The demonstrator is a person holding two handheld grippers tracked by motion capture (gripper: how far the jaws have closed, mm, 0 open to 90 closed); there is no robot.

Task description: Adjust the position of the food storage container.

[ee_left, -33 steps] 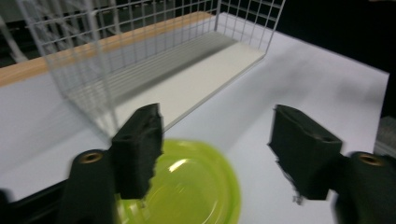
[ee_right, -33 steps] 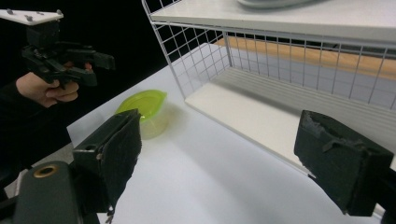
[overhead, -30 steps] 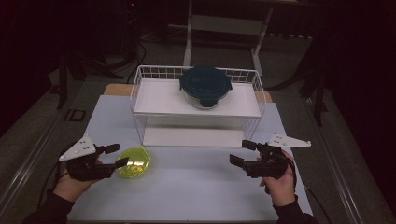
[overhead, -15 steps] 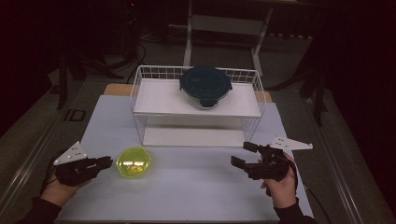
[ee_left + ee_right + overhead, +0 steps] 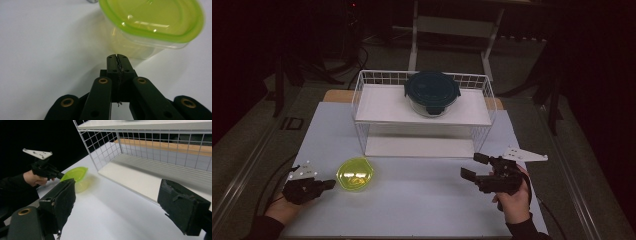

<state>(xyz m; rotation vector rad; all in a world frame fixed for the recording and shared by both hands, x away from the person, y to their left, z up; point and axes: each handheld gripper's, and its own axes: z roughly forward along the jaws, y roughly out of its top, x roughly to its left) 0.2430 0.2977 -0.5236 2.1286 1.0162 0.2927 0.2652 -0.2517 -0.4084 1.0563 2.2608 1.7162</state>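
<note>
A yellow-green lidded container (image 5: 355, 173) stands on the white table, near the left front. My left gripper (image 5: 331, 183) lies low just left of it, tips pointing at its side with a small gap. Its jaws have just been closing and are now shut with nothing between them. In the left gripper view the closed tips (image 5: 117, 56) stop short of the container (image 5: 150, 25). My right gripper (image 5: 474, 167) is held at the right front, open and empty. In the right gripper view its wide jaws (image 5: 117, 205) frame the container (image 5: 75, 173) and the left gripper (image 5: 60, 175).
A white wire rack (image 5: 362, 100) stands at the back middle of the table, with a lower white shelf (image 5: 417, 146). A dark teal lidded bowl (image 5: 432, 92) rests on its top shelf. The rack's mesh side (image 5: 105, 145) rises close ahead of the right gripper.
The left gripper has drawn back from the container toward the near left, sunk lower, and its jaws have closed. The container stays put. The right gripper has not moved.
</note>
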